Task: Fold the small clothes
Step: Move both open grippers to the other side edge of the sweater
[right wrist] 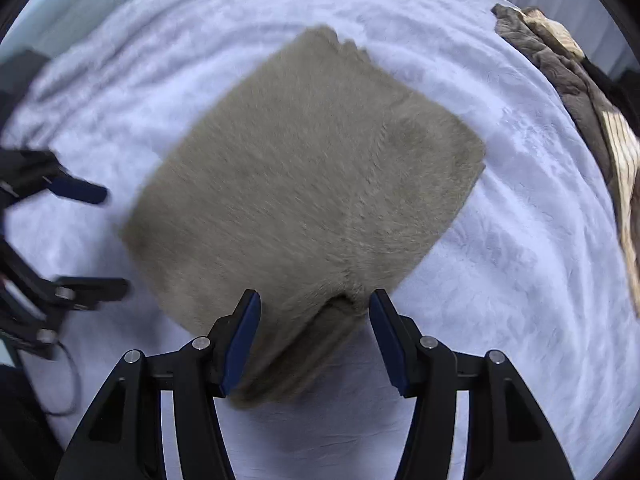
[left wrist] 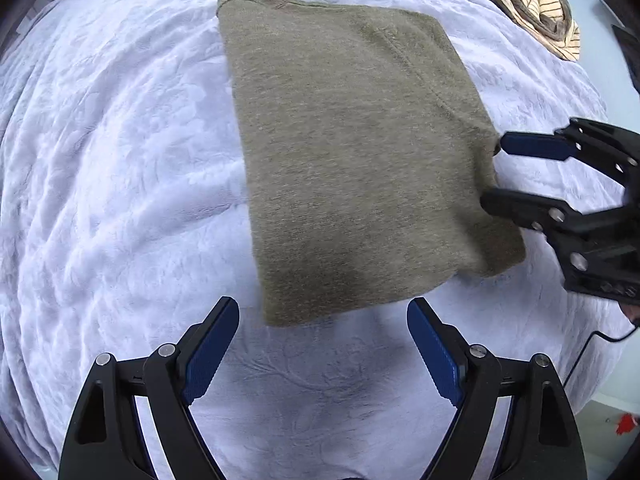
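Observation:
An olive-green knit garment (left wrist: 360, 152) lies folded into a rectangle on the white quilted bedspread (left wrist: 112, 184). My left gripper (left wrist: 323, 312) is open just short of the garment's near edge and holds nothing. My right gripper (left wrist: 491, 174) is open at the garment's right edge. In the right wrist view the garment (right wrist: 312, 184) looks blurred, and its near corner lies between the open fingers of my right gripper (right wrist: 315, 308). My left gripper (right wrist: 116, 240) shows there at the left, open beside the garment.
A heap of striped cream and brown clothes (left wrist: 536, 4) lies at the far right of the bed and also shows in the right wrist view (right wrist: 592, 120). A black cable (left wrist: 588, 344) trails off the bed's right side.

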Available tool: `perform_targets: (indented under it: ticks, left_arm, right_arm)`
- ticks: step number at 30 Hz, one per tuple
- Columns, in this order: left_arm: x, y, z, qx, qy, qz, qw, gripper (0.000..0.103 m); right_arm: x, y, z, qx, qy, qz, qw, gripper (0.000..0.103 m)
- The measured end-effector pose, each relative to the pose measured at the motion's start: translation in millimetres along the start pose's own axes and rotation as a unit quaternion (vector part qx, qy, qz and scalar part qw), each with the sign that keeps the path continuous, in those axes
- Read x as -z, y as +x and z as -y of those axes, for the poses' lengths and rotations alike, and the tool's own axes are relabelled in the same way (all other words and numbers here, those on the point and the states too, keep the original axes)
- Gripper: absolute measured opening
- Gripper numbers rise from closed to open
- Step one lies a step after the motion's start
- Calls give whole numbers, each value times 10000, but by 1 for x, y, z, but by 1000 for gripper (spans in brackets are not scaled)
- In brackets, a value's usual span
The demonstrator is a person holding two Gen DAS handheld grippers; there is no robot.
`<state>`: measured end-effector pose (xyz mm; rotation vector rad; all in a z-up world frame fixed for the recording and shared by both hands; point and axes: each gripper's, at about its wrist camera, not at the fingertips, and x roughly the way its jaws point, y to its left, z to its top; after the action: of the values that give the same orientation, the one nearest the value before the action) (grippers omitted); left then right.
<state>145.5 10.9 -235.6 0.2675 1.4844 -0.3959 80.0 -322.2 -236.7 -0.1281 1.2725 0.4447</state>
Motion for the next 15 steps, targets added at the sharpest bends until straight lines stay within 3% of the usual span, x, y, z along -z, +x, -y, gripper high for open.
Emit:
perform_targets:
  ticks: [3,8,9,13,15]
  left_arm:
    - [8,2,-20,-78,11,-20,10000,87]
    - [8,6,-50,-101,-174,-39,9998,87]
    - [6,7,-57,-53,-260,-45,9996,87]
    - [-11,4,-84,339,-661,51,9972,87]
    - [-25,5,-95,715,-871,53,9936,87]
  right_arm:
    - [-2,5,-12,-358,119,-104,9992,61]
    - [11,44,-6,-44,442,-756,9961,62]
    - [15,46,2,-158,684,-816,9942,62]
    - [13,17,22,-467,1395,-609,9872,62]
    - [9,4,38,-324,1748,-343,9835,65]
